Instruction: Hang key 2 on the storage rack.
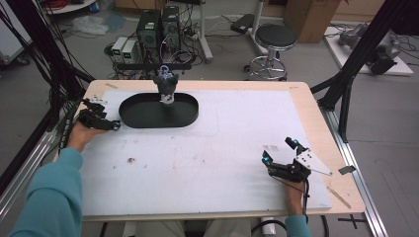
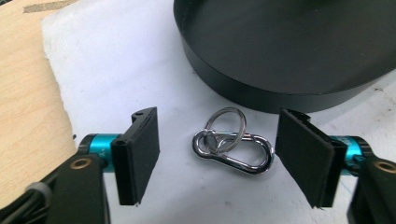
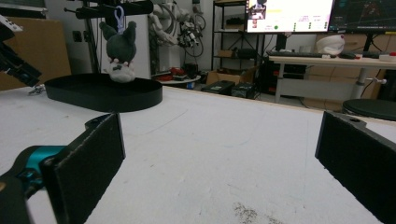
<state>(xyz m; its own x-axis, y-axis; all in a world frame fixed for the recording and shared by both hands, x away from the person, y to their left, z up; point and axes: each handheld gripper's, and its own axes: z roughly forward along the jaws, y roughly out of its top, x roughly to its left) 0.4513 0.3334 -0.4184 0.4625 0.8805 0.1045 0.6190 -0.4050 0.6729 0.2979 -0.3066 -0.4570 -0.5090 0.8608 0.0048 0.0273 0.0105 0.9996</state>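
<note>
The left tool (image 2: 217, 156) stands open around one carabiner (image 2: 233, 149) beside one black tray (image 2: 261, 91).

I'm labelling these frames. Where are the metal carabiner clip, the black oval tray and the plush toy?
carabiner clip (image 2: 233, 151): left gripper view, on its chrome body.
black oval tray (image 1: 132, 116): high view, on its bare floor.
plush toy (image 3: 120, 49): right gripper view, on its dark head.

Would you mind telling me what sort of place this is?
Probably a robotics lab: computer towers with tangled cables on the floor, wall monitors, and a black metal camera frame around the table.
</note>
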